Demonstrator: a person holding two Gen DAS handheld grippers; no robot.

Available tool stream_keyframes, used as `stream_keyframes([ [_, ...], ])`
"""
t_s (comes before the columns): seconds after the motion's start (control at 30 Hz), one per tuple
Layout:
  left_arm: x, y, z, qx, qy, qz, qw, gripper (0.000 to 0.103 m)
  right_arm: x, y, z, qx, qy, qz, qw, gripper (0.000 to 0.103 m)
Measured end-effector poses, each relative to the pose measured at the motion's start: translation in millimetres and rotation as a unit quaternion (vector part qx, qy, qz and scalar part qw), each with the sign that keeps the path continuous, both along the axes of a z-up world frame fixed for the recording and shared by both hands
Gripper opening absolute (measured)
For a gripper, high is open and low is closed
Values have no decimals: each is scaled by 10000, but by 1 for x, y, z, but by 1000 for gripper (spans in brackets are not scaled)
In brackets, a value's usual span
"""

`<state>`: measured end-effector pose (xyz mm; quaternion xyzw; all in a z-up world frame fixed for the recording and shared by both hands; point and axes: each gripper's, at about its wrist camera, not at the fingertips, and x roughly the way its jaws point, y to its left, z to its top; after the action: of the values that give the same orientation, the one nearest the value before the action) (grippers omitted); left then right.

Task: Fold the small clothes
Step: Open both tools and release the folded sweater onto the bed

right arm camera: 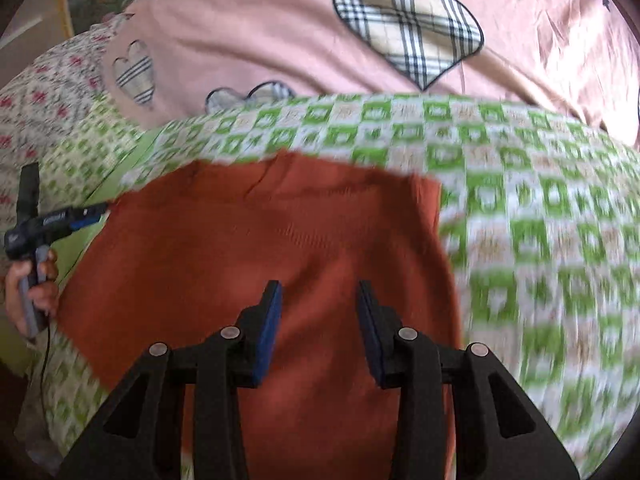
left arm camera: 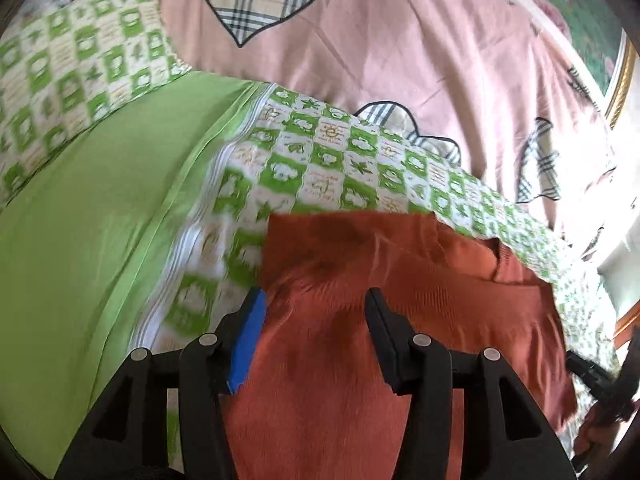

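Observation:
A rust-orange knit garment point(left arm camera: 400, 320) lies flat on a green-and-white checked sheet point(left arm camera: 320, 160); it also shows in the right wrist view point(right arm camera: 260, 248). My left gripper point(left arm camera: 316, 300) is open above the garment's left part, nothing between its jaws. My right gripper point(right arm camera: 318, 292) is open above the garment's right half, also empty. The left gripper point(right arm camera: 92, 212) shows at the garment's left edge in the right wrist view, held by a hand. The right gripper point(left arm camera: 592, 376) shows at the garment's right edge in the left wrist view.
A plain green cloth point(left arm camera: 100, 220) lies to the left on the bed. A pink quilt point(right arm camera: 280, 40) with plaid hearts lies behind the checked sheet point(right arm camera: 540, 240). A floral pillow point(right arm camera: 40, 92) is at the far left.

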<state>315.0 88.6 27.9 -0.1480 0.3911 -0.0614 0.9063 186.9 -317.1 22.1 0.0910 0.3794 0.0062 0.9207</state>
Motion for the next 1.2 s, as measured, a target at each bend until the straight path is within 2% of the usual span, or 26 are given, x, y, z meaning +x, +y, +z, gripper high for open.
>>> stream_keyframes([
  [0.07,-21,-1,0,-54,-11,-72,10000,52,-19,0,-10,74,168,-67,9998,39],
  [0.17,-38,-10,-1,83,58,-119,9999,52,-38,-4,-23,214,355,-234,9989,39],
  [0.27,-63,-18,-8,-76,221,-264,9994,52,-61,-6,-26,448,318,-394,9977,39],
  [0.4,-108,-37,-18,69,293,-411,9987,52,-79,-16,-31,320,371,-816,9955,39],
  [0.5,-139,-42,-27,-104,404,-420,9982,52,-92,-25,-29,538,305,-1083,9922,39],
  [0.6,-165,-43,-32,-237,415,-396,9981,52,-101,-17,-20,467,194,-1110,9925,40],
  [0.83,-195,-38,-57,-955,772,-253,9921,55,-119,29,-22,963,14,-729,9927,42],
  [0.93,-198,-37,-58,-1013,764,-195,9917,57,-118,60,-30,1139,150,-319,9929,43],
  [1.03,-195,-35,-57,-1156,781,-120,9901,65,-115,88,-33,1216,239,51,9923,43],
  [1.2,-177,-25,-61,-1475,763,227,9858,69,-111,116,-33,1302,284,376,9904,48],
])
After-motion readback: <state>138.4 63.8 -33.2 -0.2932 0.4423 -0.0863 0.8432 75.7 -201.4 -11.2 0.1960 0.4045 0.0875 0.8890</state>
